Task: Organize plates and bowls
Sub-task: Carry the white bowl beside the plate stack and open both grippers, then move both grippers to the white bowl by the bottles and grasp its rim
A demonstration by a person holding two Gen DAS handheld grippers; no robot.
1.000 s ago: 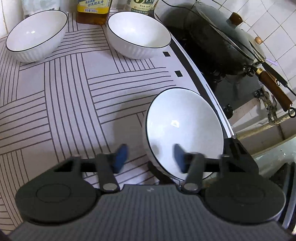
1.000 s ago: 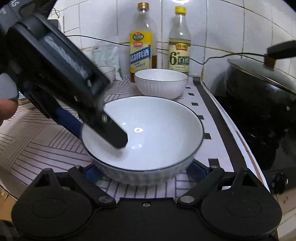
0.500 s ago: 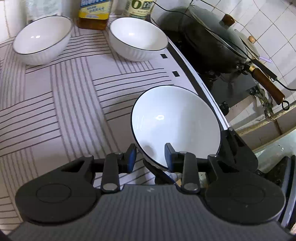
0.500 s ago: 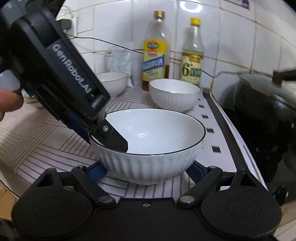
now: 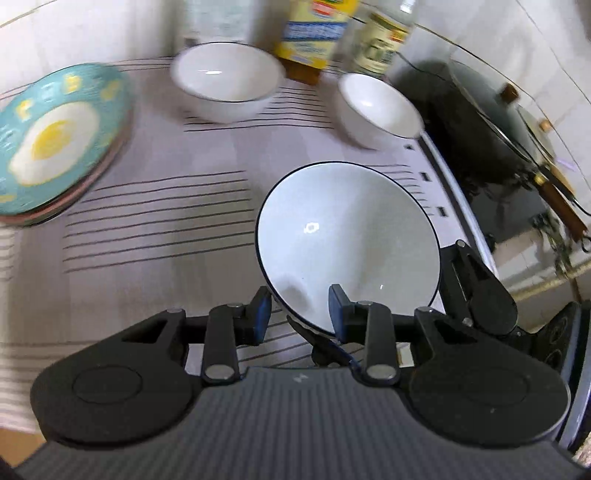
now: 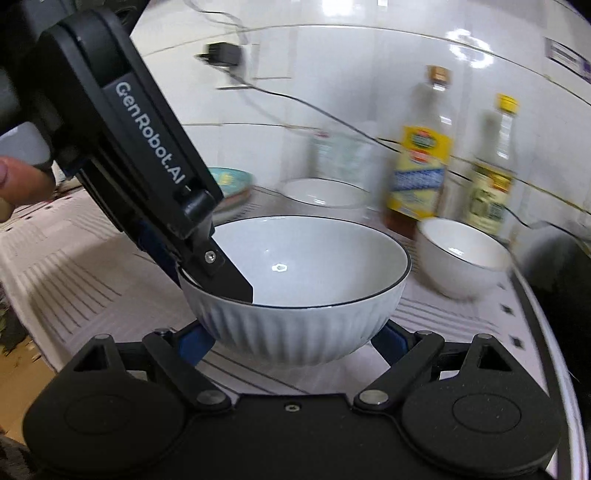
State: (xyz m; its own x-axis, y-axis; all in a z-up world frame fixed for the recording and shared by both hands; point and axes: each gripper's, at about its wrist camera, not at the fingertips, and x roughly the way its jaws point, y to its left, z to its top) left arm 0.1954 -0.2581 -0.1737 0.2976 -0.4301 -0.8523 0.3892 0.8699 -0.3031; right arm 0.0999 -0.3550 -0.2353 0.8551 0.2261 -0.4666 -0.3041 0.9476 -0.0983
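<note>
Left wrist view: plate (image 5: 55, 140) smeared by motion and cut off at the left edge; the plates stacked under it show only as thin rims. Bottles (image 5: 317, 33) cropped at the top edge, labels unreadable. Far bowl (image 5: 227, 79) blurred.

Right wrist view: the lower part of the near bowl (image 6: 295, 295) hides the right tool (image 6: 293, 341) pads, so contact there cannot be confirmed. Small bowl (image 6: 465, 258) blurred. A fingertip (image 6: 18, 181) is cut off at the left edge.

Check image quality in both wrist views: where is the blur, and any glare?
Left wrist: egg-print plate and far bowls smeared by motion, held bowl sharp with a small highlight. Right wrist: bottles and wall tiles streaked, held bowl crisp, glare on tiles.
</note>
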